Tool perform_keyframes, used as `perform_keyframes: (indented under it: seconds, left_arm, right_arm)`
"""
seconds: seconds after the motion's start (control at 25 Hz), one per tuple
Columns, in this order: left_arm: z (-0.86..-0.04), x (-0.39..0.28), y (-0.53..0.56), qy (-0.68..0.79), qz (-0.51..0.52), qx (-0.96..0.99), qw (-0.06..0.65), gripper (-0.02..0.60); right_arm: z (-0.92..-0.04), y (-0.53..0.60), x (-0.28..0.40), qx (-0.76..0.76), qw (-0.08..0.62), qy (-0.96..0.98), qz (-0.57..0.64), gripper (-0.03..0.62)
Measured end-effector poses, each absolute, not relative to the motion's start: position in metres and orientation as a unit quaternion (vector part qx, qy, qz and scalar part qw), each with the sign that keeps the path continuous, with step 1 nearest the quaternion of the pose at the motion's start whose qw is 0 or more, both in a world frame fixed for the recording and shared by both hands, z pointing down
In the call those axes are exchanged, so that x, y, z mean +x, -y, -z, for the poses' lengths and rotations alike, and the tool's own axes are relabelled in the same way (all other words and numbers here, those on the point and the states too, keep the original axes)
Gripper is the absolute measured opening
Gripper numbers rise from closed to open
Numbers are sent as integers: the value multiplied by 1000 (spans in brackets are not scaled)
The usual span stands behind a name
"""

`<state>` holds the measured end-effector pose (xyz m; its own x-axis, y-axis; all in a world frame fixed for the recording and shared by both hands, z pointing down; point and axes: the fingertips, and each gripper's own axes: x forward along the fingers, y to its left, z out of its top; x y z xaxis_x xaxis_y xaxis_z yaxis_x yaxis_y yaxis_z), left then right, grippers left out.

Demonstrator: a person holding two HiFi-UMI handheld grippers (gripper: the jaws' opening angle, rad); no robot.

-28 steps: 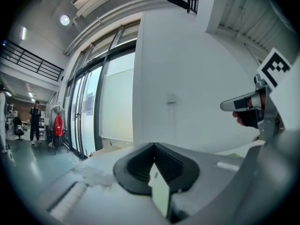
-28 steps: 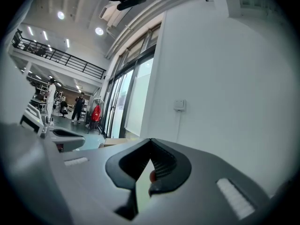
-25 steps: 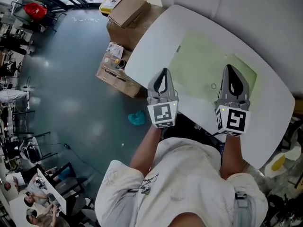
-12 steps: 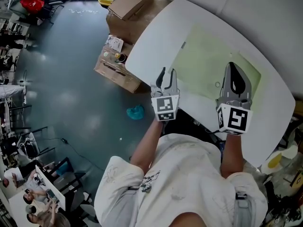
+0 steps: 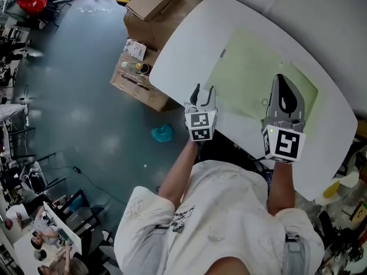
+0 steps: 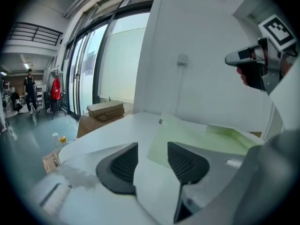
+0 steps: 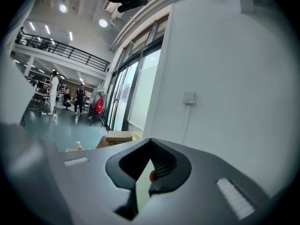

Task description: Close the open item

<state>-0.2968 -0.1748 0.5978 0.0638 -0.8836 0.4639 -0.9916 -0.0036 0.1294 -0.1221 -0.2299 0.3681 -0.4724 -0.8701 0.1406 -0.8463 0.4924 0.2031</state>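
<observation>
A pale green folder (image 5: 252, 73) lies flat on the white table (image 5: 189, 44); in the left gripper view the folder (image 6: 187, 132) has a raised flap at its far right. My left gripper (image 5: 203, 91) hovers at the table's near edge, left of the folder. Its jaws have just been opening, and they stand open (image 6: 152, 159) with nothing between them. My right gripper (image 5: 280, 82) is over the folder's near right part, its jaws shut tip to tip (image 7: 150, 142) and holding nothing that I can see.
Cardboard boxes (image 5: 150, 2) stand on the floor beyond the table's left end, with another box (image 5: 135, 85) of small items nearer. A blue object (image 5: 162, 133) lies on the floor. A white wall with a socket (image 6: 182, 59) runs behind the table.
The left gripper's jaws went from shut to open, and the gripper sank toward the table's near edge. The right gripper stayed shut and hardly moved.
</observation>
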Motion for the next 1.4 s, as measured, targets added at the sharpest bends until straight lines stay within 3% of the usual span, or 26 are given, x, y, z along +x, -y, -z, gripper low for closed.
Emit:
perform_keyframes:
  seconds: [0.48, 0.96, 1.4]
  left_arm:
    - [-629, -292, 182, 657, -44, 675, 334, 193]
    - [-616, -287, 193, 648, -19, 686, 331, 134]
    - [-571, -273, 207, 638, 4, 715, 287, 65]
  right_arm:
    - [-374, 241, -129, 503, 134, 851, 67, 2]
    - [-368, 243, -122, 516, 134, 843, 73, 2]
    - [-358, 242, -106, 540, 118, 830, 76, 2]
